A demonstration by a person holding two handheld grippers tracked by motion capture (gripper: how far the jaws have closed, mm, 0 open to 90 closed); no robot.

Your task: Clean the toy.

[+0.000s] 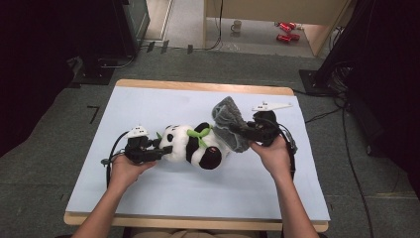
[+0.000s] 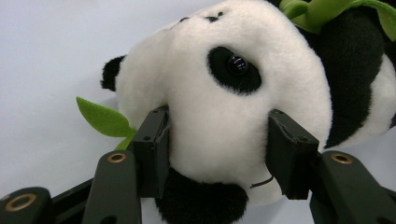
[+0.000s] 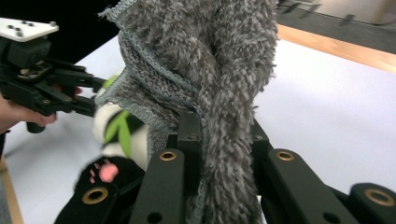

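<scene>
The left gripper [image 1: 157, 148] has its jaws clamped on either side of the head of the panda plush [image 2: 224, 107], which lies on its side on the pale surface [image 1: 148, 193]. The right gripper [image 1: 242, 130] pinches a fold of grey fleecy cloth [image 3: 201, 60] between its jaws, raised just beyond the panda's hind paws. Step in hand appears to be wrapping or wiping the toy, though the view leaves that uncertain. The next move calls for drawing the cloth over the body while the head stays pinned. No containers are present.
</scene>
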